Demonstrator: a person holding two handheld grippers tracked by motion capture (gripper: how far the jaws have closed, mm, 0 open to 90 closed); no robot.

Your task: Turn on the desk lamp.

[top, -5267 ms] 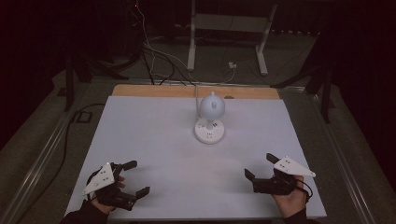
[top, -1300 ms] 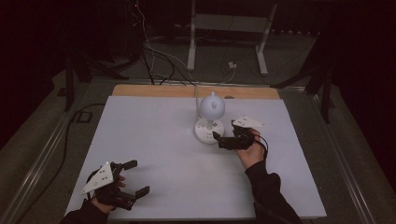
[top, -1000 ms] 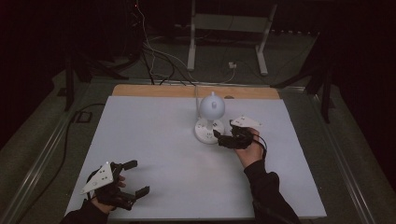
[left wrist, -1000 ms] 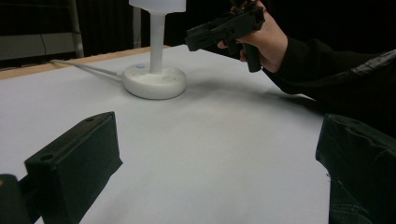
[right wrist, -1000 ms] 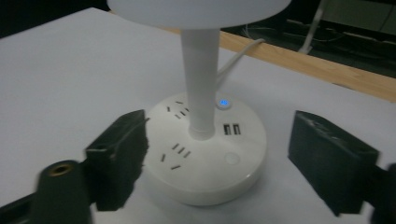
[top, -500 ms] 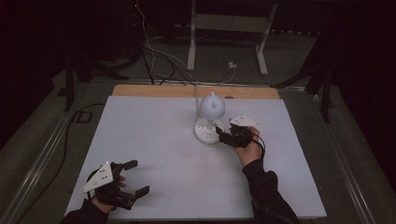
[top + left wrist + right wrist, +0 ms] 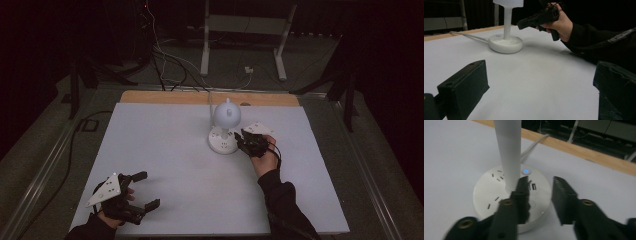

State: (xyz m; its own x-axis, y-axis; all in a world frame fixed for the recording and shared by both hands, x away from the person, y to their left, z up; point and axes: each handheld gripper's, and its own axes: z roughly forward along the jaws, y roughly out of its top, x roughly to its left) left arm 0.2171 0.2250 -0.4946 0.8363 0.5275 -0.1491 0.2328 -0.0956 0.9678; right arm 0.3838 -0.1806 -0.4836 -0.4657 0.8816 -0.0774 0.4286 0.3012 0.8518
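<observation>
A white desk lamp [image 7: 227,116] stands at the middle back of the white table [image 7: 165,145] on a round base [image 7: 221,144] with several socket slots. In the right gripper view, a small button [image 7: 525,171] glows blue beside the stem [image 7: 508,152]. My right gripper [image 7: 243,139] hovers over the right side of the base [image 7: 486,195]. Its jaws have just been closing and now stand narrow, with nothing between them [image 7: 539,188]. My left gripper [image 7: 149,189] rests open at the near left corner. Across the table, the left gripper view takes in the base [image 7: 505,44].
The lamp's white cord [image 7: 469,37] runs from the base to the wooden back edge [image 7: 165,97]. Dark floor with cables and a metal stand [image 7: 245,30] lies beyond the table. The person's right sleeve [image 7: 282,205] lies over the near right of the table.
Five seconds ago my right gripper was at the near right corner; now it is at the lamp base. Over the last second it edged left over the base and its jaws narrowed.
</observation>
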